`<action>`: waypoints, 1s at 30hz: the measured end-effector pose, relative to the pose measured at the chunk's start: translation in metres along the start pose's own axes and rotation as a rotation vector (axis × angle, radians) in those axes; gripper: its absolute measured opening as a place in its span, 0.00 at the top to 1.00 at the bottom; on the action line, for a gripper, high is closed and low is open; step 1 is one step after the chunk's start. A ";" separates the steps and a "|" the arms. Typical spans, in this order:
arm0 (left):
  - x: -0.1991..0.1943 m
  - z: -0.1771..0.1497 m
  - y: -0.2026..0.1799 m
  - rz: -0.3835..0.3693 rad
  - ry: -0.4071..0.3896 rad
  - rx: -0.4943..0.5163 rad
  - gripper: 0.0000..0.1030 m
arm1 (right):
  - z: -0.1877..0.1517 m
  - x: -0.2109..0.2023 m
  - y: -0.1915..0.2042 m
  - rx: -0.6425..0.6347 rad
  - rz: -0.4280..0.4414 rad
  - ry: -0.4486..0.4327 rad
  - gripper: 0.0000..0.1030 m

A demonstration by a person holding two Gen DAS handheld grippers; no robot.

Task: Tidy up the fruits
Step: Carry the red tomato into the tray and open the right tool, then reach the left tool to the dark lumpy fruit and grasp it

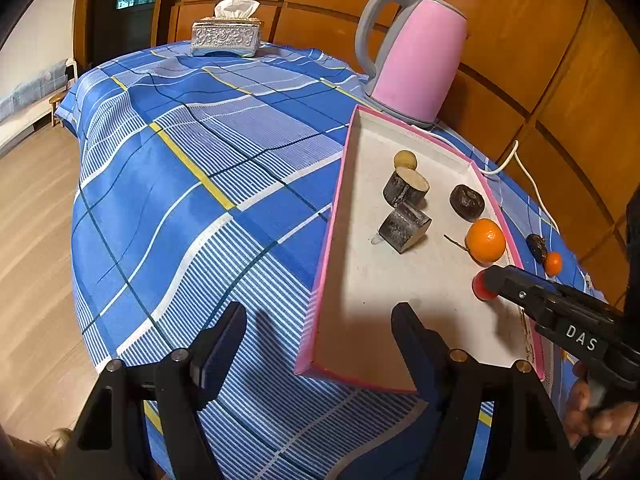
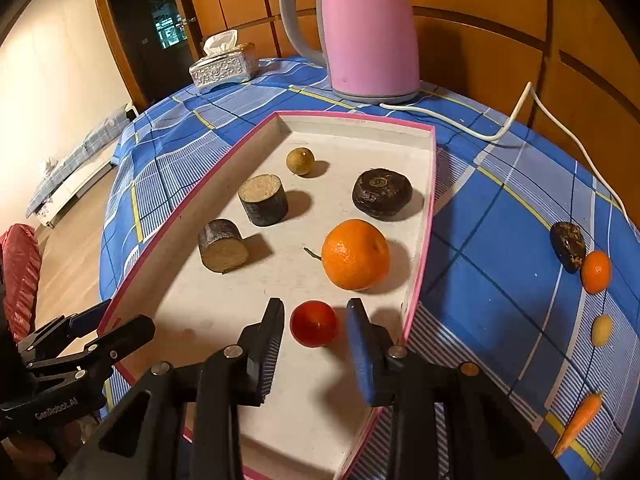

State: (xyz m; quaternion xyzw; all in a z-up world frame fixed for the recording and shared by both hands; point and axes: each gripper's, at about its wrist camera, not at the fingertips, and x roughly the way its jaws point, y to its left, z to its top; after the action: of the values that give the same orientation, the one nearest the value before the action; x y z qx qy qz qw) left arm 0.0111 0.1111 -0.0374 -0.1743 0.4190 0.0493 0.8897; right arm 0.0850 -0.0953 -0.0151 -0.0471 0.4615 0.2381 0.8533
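Note:
A pink-rimmed white tray (image 2: 360, 120) (image 1: 332, 224) holds a large orange (image 2: 355, 254) (image 1: 485, 240), a small red fruit (image 2: 313, 323) (image 1: 482, 287), two cut dark cane pieces (image 2: 263, 199) (image 2: 222, 244), a dark round fruit (image 2: 382, 193) and a small tan fruit (image 2: 300, 161). My right gripper (image 2: 316, 316) is open, its fingers either side of the red fruit without touching it. My left gripper (image 1: 320, 320) is open and empty, astride the tray's near left rim.
On the blue checked cloth right of the tray lie a dark fruit (image 2: 568, 246), a small orange (image 2: 596, 272), a small yellow fruit (image 2: 601, 331) and a carrot (image 2: 578, 424). A pink kettle (image 2: 368, 28) with white cord (image 2: 532, 108) and a tissue box (image 2: 224, 64) stand behind.

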 end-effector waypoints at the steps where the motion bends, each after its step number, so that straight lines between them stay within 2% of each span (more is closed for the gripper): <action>1: 0.000 0.000 0.000 0.000 -0.001 0.002 0.27 | -0.001 -0.002 0.000 -0.001 -0.005 -0.006 0.69; 10: -0.004 -0.001 -0.003 -0.001 -0.012 0.012 0.27 | -0.009 -0.038 -0.013 0.059 -0.050 -0.110 0.69; 16: -0.006 0.000 -0.005 -0.001 -0.017 0.015 0.27 | -0.027 -0.063 -0.045 0.176 -0.122 -0.160 0.68; 30: -0.010 0.003 -0.012 -0.005 -0.036 0.026 0.27 | -0.113 -0.105 -0.161 0.560 -0.415 -0.148 0.68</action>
State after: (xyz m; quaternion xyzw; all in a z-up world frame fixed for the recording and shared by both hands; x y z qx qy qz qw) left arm 0.0094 0.1018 -0.0245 -0.1630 0.4030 0.0446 0.8995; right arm 0.0226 -0.3092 -0.0173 0.1131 0.4264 -0.0734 0.8944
